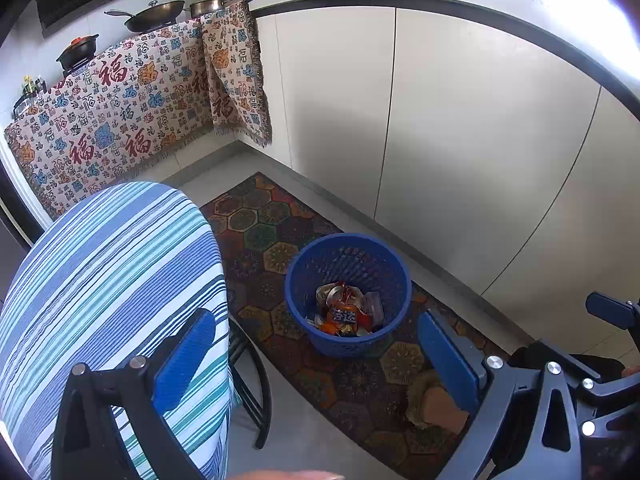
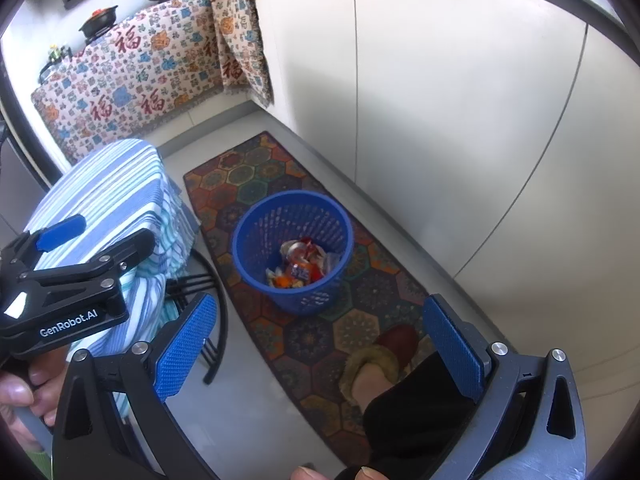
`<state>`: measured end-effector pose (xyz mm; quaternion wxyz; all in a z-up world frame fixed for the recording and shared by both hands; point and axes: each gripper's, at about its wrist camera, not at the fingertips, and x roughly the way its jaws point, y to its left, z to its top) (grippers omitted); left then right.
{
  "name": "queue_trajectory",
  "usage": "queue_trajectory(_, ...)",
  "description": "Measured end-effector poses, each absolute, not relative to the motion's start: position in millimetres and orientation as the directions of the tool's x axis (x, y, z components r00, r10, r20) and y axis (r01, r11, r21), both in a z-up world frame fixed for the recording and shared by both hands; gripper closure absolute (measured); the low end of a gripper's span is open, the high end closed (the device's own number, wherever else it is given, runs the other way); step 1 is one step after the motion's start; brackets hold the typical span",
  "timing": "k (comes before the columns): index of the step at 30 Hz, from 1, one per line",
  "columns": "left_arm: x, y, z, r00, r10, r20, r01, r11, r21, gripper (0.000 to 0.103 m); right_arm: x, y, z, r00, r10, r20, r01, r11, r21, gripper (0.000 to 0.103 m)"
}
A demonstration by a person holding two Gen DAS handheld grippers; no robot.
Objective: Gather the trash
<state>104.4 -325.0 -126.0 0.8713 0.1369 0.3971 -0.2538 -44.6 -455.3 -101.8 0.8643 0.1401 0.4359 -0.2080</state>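
Note:
A blue mesh waste basket (image 1: pixel 348 344) (image 2: pixel 304 300) stands on a patterned floor mat. In it lies crumpled trash (image 1: pixel 344 312) (image 2: pixel 300 266): an orange can and wrappers. My left gripper (image 1: pixel 316 360) hovers above and in front of the basket, open and empty; the right wrist view shows it (image 2: pixel 114 228) over a striped stool. My right gripper (image 2: pixel 320 348) is also open and empty, held above the mat on the near side of the basket. One of its blue fingers (image 1: pixel 608 310) shows at the right edge of the left wrist view.
A stool draped in blue-striped cloth (image 1: pixel 112 280) (image 2: pixel 112 188) stands left of the basket. White cabinets (image 1: pixel 460 120) line the right. A patterned cloth (image 1: pixel 112 112) hangs below a counter with pans. A person's slippered foot (image 2: pixel 384 352) rests on the mat (image 1: pixel 260 232).

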Motion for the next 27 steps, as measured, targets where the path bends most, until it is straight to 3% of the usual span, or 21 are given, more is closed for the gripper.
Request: queue_trajectory(27,101.5,-332.7,-128.6,0.546,-0.343,-0.764,0.567,0.823,0.035,0.0,-46.1,-457.2,-102.9,0.531,-0.233,-0.814,0.49,0.869,0.071,0.0)
